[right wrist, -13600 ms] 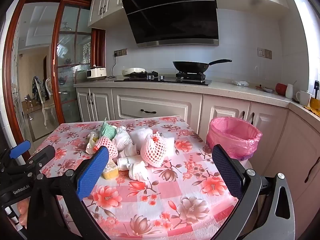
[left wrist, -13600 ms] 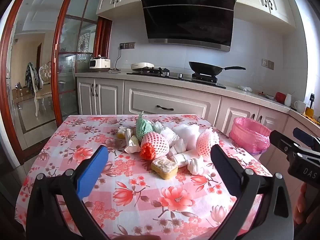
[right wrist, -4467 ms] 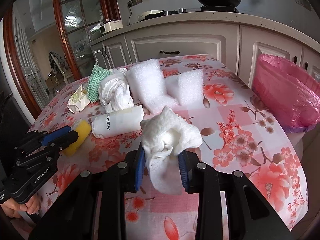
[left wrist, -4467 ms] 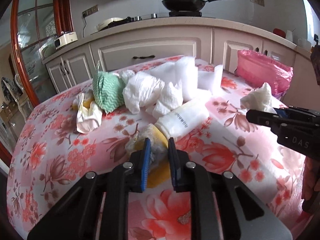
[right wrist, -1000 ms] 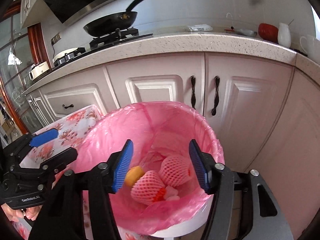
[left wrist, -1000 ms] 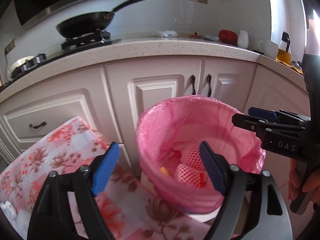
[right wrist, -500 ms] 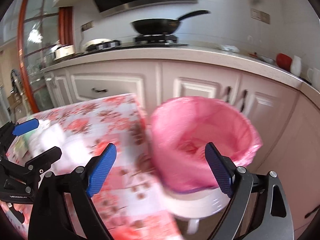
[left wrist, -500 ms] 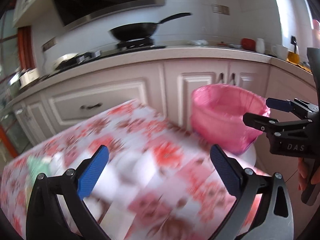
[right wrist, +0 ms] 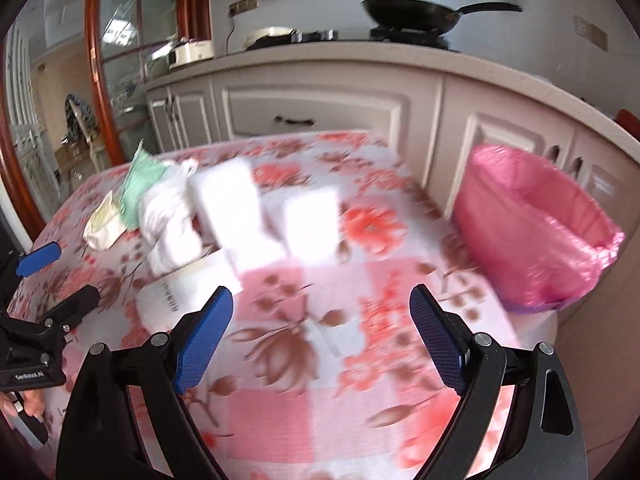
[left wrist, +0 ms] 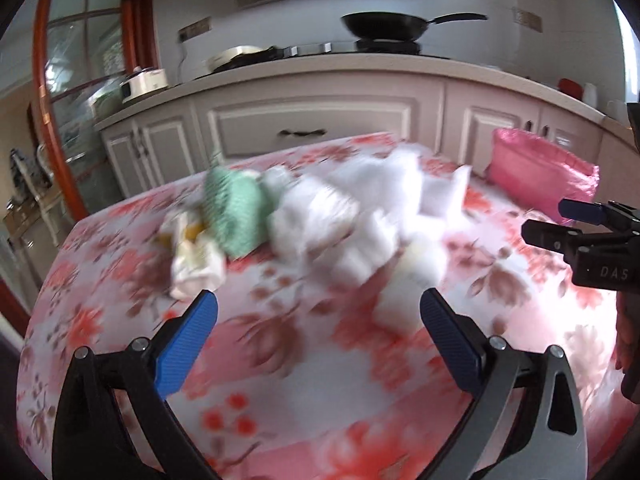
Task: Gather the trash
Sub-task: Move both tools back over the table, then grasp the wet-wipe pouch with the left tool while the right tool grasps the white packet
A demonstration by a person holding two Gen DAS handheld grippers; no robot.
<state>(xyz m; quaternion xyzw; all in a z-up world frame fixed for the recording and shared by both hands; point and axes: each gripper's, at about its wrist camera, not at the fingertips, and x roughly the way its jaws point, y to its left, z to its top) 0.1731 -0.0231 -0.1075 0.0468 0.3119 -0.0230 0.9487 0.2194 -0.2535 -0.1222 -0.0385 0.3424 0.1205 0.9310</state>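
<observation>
Trash pile on table, bin right

Both wrist views look slightly down across the table from its near edge toward the counter — sharing the trash pile.

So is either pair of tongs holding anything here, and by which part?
Nothing is held. The left tongs and right tongs both stand open and empty above the floral tablecloth.

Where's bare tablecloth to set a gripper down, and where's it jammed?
Free: the near half of the table, from the front edge up to the white bottle, and the strip beside the pink bin. Crowded: the far left, around the green cloth and foam blocks.
</observation>
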